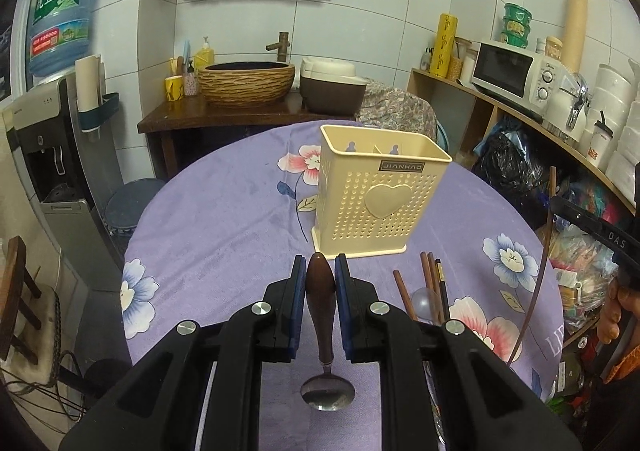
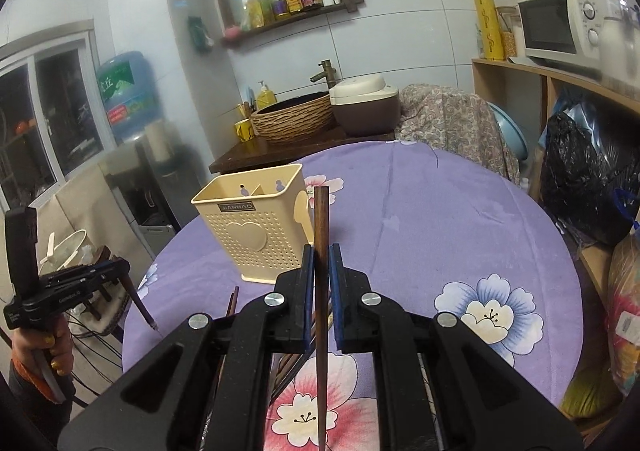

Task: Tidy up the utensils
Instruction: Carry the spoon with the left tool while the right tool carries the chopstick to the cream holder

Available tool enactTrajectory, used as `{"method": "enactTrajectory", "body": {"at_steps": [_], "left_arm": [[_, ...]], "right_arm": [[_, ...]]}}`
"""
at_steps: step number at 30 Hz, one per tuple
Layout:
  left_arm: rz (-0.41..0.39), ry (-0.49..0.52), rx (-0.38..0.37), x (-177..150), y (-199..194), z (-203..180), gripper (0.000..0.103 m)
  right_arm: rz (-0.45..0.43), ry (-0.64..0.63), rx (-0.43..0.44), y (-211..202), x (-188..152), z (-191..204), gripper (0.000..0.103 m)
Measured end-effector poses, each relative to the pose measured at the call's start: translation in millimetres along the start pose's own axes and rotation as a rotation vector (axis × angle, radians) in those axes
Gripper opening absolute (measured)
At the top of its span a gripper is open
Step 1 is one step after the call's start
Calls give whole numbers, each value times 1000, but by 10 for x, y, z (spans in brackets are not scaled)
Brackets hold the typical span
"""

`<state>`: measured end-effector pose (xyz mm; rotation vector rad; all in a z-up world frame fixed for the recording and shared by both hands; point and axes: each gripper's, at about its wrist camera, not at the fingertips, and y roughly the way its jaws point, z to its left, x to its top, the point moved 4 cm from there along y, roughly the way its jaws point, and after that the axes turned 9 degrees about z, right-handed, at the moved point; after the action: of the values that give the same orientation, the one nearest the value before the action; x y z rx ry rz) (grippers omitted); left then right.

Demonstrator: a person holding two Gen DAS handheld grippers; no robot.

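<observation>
transfer step: left hand-held gripper point(image 1: 320, 283) pinching spoon point(image 1: 322, 315), right hand-held gripper point(image 2: 322, 271) pinching chopstick point(image 2: 321, 291); next, drop both into caddy point(image 1: 376, 195).

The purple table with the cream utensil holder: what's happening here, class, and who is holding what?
A person is sorting utensils with a handheld gripper in each hand. The left gripper is shut on a spoon by its wooden handle, bowl hanging down. The right gripper is shut on a single chopstick, held upright. Both hover above the table, on the near side of the cream holder, whose visible upper part shows nothing in it yet. More chopsticks lie on the cloth beside it.
</observation>
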<state>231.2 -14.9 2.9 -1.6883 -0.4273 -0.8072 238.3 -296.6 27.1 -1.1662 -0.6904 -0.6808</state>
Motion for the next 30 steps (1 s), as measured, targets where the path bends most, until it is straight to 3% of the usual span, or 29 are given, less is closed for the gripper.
{"method": "enactTrajectory", "body": {"at_steps": [9, 17, 24, 30], "left_arm": [[-34, 8, 18, 111, -95, 41, 16], [-111, 31, 45, 557, -310, 69, 16], [-162, 17, 8, 1260, -578, 66, 15], [-185, 19, -34, 1773, -674, -135, 15]], "right_arm": [[-18, -38, 14, -61, 80, 83, 8], [-54, -84, 36, -126, 429, 208, 8], [-85, -125, 62, -194, 1039, 414, 8], [-165, -99, 73, -273, 1722, 580, 8]]}}
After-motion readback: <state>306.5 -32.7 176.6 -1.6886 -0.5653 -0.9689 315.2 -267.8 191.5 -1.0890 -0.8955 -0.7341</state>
